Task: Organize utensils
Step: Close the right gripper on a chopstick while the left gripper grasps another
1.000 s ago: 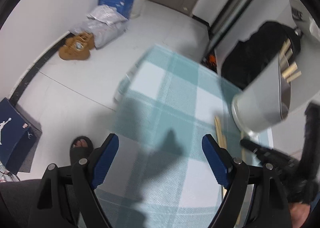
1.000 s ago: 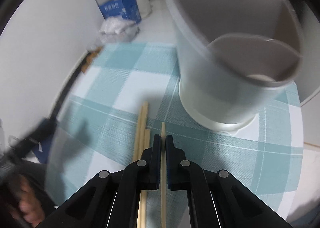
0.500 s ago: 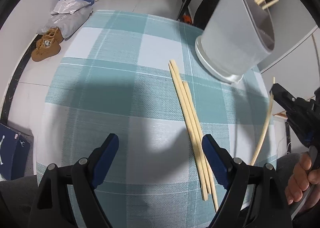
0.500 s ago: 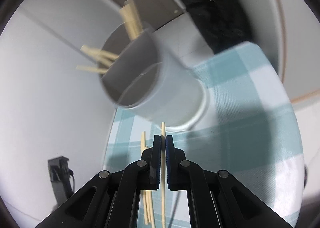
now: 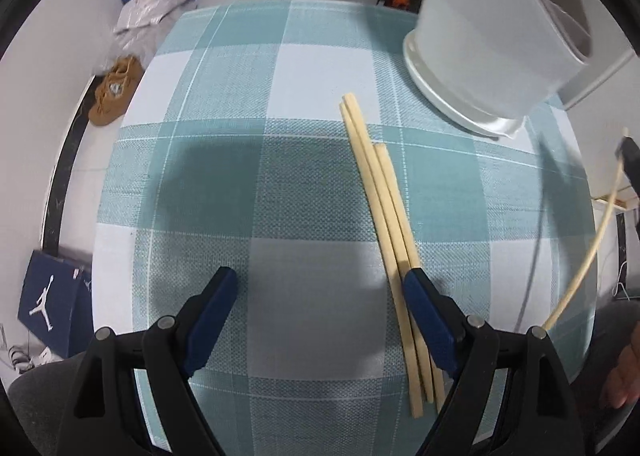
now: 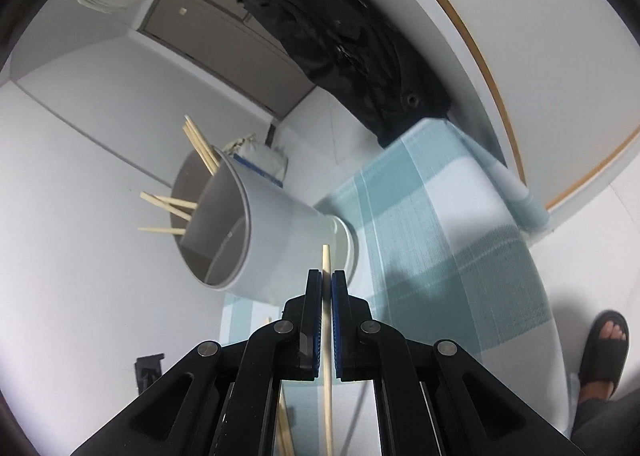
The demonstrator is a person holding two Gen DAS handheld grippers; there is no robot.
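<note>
one chopstick lifted, three left on the cloth

the landmark here is the grey holder (image 5: 500,36), a tall cup on a white base, standing at the far right corner of a table under a teal and white checked cloth (image 5: 248,184).

the right gripper (image 6: 326,280) is pressed together on a single chopstick (image 6: 327,336), pinching it partway along its length. the stick's tip pokes out past the pads and points at the holder's white base; its other end runs back under the gripper body. seen from the left wrist, this stick (image 5: 588,252) hangs in the air to the near right of the holder, off the cloth.

inside the holder (image 6: 248,232), behind a divider, several chopsticks (image 6: 176,208) lean out over the rim.

three loose chopsticks (image 5: 384,224) lie side by side on the cloth, just in front of the holder and running away from it toward the near edge.

the left gripper (image 5: 320,296) is spread wide and holds nothing. it sits over the cloth on the near side of the holder, its right finger (image 5: 424,308) right over the near part of the loose sticks; touching or not, i cannot tell.

a sandalled foot (image 6: 604,348) rests on the floor beside the table.
</note>
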